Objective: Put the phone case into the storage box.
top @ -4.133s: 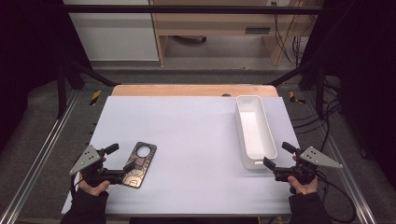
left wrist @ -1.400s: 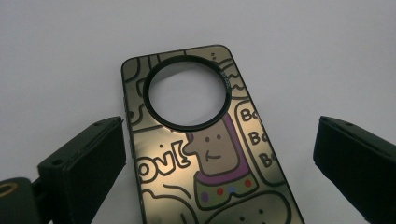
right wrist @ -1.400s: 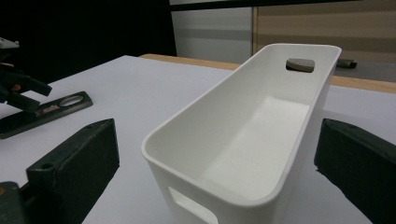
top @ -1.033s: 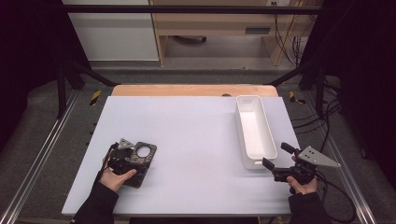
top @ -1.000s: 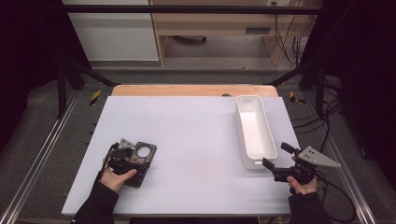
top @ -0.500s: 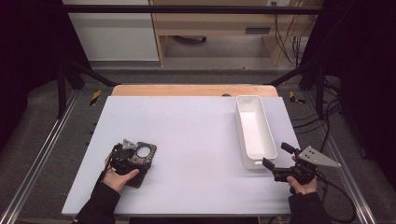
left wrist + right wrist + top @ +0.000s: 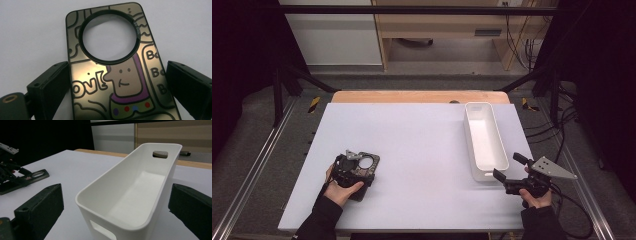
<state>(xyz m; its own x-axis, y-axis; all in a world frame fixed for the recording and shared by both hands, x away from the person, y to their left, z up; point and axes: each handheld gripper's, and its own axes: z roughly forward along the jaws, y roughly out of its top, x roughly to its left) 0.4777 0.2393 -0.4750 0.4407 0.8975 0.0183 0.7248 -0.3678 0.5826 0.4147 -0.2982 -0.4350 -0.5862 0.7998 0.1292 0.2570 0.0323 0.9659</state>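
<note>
clearly the flat phone case point(image 7: 117, 75), with its round camera hole and cartoon print, lies on the white table point(image 7: 422, 150) at the front left, between the 2 jaws of the left gripper point(image 7: 117, 87). these stand spread at its long edges, not yet pressing. i judge the thin case may slide or tip up if the jaws close unevenly. the right gripper point(image 7: 508, 173) waits released before the empty white bin point(image 7: 135, 185), well apart.
</note>
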